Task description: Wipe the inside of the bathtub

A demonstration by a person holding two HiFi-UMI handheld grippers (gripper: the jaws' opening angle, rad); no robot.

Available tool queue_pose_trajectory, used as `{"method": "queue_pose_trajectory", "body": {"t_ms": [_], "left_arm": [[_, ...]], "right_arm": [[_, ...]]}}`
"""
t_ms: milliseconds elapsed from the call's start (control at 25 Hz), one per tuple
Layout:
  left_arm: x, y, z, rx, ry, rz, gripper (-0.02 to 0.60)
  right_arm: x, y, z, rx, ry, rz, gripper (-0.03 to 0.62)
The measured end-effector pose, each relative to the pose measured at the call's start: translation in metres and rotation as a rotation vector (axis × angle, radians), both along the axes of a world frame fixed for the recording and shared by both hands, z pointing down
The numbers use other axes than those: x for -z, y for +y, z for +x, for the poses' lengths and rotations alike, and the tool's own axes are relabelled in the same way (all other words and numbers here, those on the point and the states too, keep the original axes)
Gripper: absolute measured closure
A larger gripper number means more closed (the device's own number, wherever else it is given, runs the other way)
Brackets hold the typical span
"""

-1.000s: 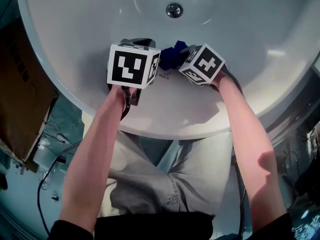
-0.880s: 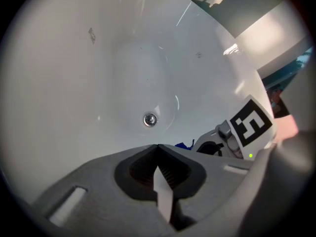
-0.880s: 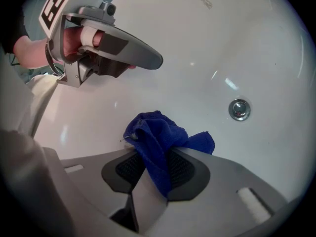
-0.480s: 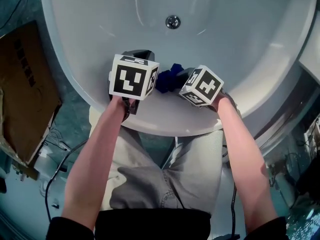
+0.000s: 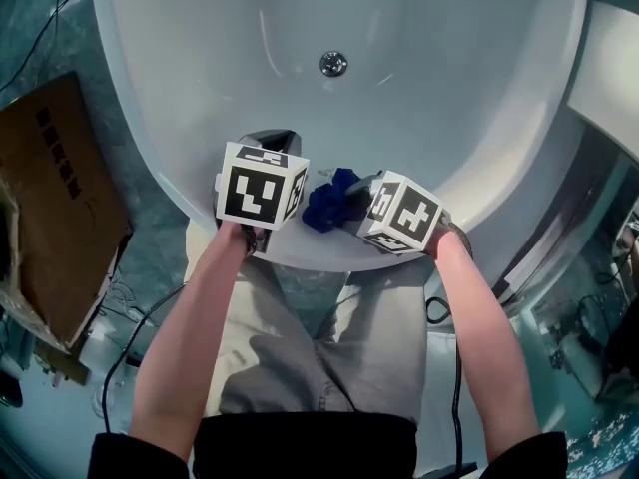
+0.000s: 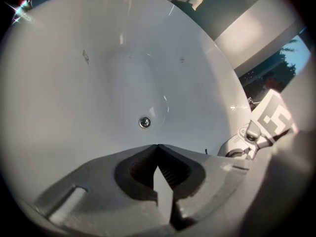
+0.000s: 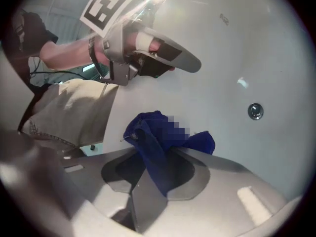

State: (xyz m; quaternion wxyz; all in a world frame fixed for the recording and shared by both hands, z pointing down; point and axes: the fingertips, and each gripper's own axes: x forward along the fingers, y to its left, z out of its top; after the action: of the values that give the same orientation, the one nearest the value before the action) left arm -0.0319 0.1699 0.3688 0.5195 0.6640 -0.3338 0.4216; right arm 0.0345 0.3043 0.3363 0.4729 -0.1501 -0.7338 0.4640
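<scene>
We look down into a big white tub [image 5: 449, 88]. It is smooth and shiny, with bright streaks of light on its curved sides.

Our two bare arms reach out over the near rim. The left arm [image 5: 190, 337] and the right arm [image 5: 479, 337] go almost straight ahead, side by side.

The left gripper [image 6: 157, 147] points down the tub. Its claw is pressed together, and there is nothing in it. The right gripper [image 7: 168, 149] is just beside it and is turned toward it. Its claw is pinching the cloth [image 7: 148, 137].

The cloth is dark blue and all bunched up. It sticks out past the claw tips, low on the near wall of the tub, between the two grippers.

The small round silver drain [image 5: 333, 64] sits in the bottom of the tub, well apart from the cloth.
</scene>
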Motion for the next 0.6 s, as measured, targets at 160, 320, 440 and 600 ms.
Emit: {"method": "queue_pose_trajectory", "body": {"t_ms": [160,320,440,600], "left_arm": [[0.006,-0.011,0.006,0.003,0.016,0.027,0.577],[0.009,-0.019,0.001,0.044,0.020,0.037,0.577],[0.013,-0.026,-0.003,0.053,0.021,0.047,0.577],[0.017,-0.029,-0.004,0.042,0.022,0.055,0.577]], "right_arm": [[0.023,0.004,0.000,0.022,-0.035,-0.015,0.467],[0.040,0.013,0.000,0.045,-0.041,-0.026,0.467],[0.051,0.016,-0.002,0.045,-0.044,-0.039,0.468],[0.055,0.020,-0.001,0.046,-0.041,-0.047,0.468]]}}
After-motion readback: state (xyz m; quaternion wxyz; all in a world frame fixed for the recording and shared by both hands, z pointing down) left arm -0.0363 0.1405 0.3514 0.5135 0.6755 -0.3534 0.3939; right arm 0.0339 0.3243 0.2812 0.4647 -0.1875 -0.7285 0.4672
